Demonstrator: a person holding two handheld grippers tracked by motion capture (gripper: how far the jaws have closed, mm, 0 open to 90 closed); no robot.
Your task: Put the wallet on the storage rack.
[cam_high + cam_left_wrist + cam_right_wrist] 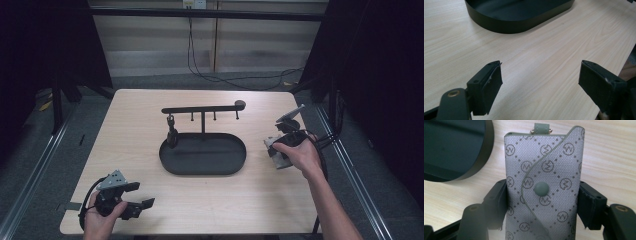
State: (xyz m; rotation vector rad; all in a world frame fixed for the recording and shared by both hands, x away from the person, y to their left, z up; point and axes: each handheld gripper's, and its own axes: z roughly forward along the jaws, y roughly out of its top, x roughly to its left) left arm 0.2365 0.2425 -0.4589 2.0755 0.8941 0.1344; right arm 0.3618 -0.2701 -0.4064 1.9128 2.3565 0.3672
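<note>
Light wooden table (150,125), pale grain, rectangular, standing on grey floor (45,165). A black oval tray (202,155) sits on it near the middle; the tray's wall rests flat on the wood (519,25). An upright post with a crossbar rises from the tray. Remaining surface bare wood.

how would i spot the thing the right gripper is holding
Start at the black oval tray with its hook stand in the middle of the wooden table. Right of it, the right gripper clamps a small grey key pouch. Its patterned fabric, curved flap and round snap button set it apart.
</note>
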